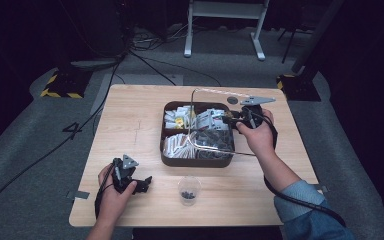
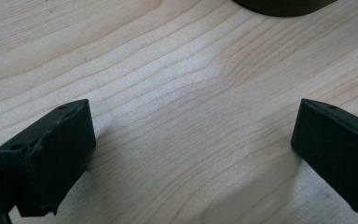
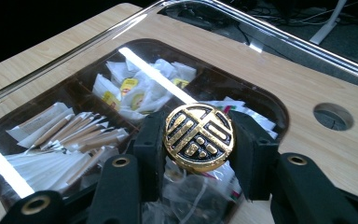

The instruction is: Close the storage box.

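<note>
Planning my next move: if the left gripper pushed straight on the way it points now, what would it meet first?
The left gripper, jaws open over bare table, points toward the dark tray. Nothing lies between in its view, so the tray's wall likely comes first; depth is unclear.

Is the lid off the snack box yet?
Nearly. The right gripper is shut on the gold knob and holds the clear lid tilted above the box. The left gripper waits open over the table. Putting the lid down is left.
</note>
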### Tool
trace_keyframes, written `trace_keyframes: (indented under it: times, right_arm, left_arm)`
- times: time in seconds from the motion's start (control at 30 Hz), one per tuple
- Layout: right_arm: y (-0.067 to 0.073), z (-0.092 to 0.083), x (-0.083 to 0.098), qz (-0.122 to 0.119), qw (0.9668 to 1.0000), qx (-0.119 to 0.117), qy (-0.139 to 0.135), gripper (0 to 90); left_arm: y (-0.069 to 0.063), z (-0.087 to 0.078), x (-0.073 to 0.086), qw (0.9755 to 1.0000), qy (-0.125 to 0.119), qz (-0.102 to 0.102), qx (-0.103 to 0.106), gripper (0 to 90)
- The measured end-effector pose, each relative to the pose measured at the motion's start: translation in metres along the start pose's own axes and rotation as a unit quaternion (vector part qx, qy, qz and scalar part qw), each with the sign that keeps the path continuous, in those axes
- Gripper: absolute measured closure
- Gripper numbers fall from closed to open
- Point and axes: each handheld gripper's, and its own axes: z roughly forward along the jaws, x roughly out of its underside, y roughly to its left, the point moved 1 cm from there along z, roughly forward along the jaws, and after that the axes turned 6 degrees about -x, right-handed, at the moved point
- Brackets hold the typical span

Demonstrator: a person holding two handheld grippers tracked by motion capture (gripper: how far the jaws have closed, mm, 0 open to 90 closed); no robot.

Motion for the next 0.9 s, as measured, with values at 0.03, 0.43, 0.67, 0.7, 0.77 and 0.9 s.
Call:
trace_keyframes:
  times: [0.03, 0.43, 0.67, 0.7, 0.77, 0.9]
  right_arm:
    - [0.002, 0.002, -0.001, -0.003, 1.0000, -0.001, 0.001, 58.8]
    - [0.018, 0.027, -0.008, -0.007, 0.9999, -0.010, 0.012, 58.8]
    - [0.023, 0.040, -0.010, -0.009, 0.9996, -0.017, 0.020, 58.8]
    - [0.024, 0.042, -0.010, -0.007, 0.9996, -0.018, 0.023, 58.8]
    - [0.025, 0.046, -0.010, -0.008, 0.9995, -0.018, 0.026, 58.8]
    - [0.027, 0.055, -0.008, -0.008, 0.9992, -0.021, 0.033, 58.8]
  left_arm:
    - [0.000, 0.000, 0.000, 1.0000, -0.001, 0.002, 0.001, 0.0]
    - [0.001, 0.002, -0.002, 1.0000, 0.000, 0.004, 0.004, 0.0]
    - [0.001, 0.002, -0.002, 1.0000, 0.000, 0.004, 0.004, 0.0]
    - [0.001, 0.002, -0.002, 1.0000, 0.000, 0.004, 0.004, 0.0]
    - [0.001, 0.002, -0.002, 1.0000, 0.000, 0.004, 0.004, 0.0]
    - [0.001, 0.002, -0.002, 1.0000, 0.000, 0.004, 0.004, 0.0]
